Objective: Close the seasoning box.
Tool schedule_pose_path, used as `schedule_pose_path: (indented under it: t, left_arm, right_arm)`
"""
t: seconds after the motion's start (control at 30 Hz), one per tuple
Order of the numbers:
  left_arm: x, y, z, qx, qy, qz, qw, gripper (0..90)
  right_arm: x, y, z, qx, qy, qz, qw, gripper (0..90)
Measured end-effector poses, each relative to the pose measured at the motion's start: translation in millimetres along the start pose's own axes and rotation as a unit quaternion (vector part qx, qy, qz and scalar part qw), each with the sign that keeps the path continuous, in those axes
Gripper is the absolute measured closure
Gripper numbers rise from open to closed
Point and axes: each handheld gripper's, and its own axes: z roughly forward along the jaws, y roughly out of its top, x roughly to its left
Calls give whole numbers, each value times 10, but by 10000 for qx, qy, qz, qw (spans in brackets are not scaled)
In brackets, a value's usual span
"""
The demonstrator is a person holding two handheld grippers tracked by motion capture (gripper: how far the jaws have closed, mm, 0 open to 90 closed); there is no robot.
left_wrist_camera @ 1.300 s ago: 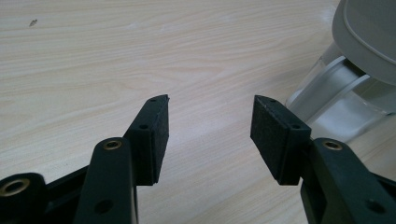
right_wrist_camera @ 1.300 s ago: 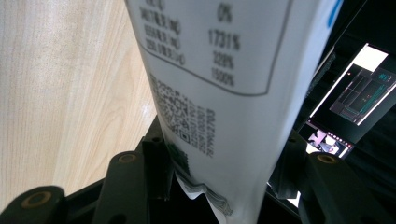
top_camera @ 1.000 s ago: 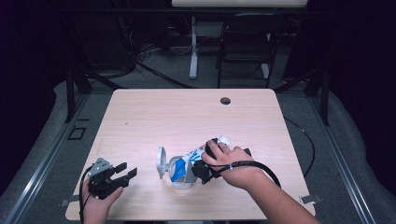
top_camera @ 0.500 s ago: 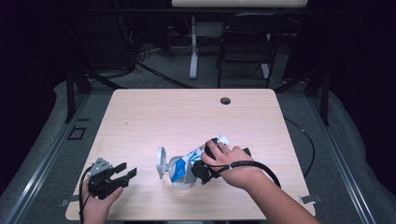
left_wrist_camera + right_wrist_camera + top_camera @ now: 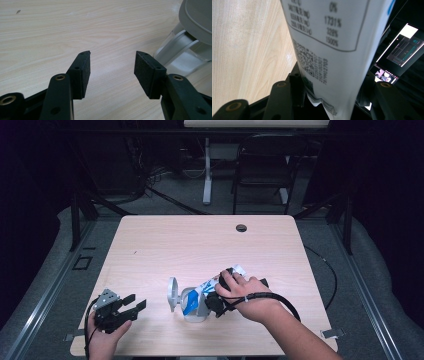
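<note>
Lower centre of the high view: right gripper [image 5: 218, 301] pinching a pouch [image 5: 210, 286] tilted into the jar [image 5: 195, 305], apparently pouring; next, likely tip further. Left gripper [image 5: 134, 304] spread, idle.

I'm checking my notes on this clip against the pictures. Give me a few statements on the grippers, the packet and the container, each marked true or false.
1. The left gripper is open with nothing between its jaws. True.
2. The right gripper is shut on a printed packet. True.
3. The packet is plain, without print. False: it bears numbers and a square code.
4. The clear container stands at the table's far edge. False: it stands near the person's side, between the two grippers.
</note>
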Motion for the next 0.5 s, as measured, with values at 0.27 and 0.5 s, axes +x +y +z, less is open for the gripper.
schedule_pose_path:
  t: [0.27, 0.5]
  left_arm:
    - [1, -1, 1, 3, 0, -3, 10000, 472]
    - [1, 1, -1, 0, -3, 1, 10000, 472]
  right_arm:
    - [-1, 0, -6, 32, -1, -9, 10000, 532]
    - [-4, 4, -13, 54, -4, -20, 10000, 535]
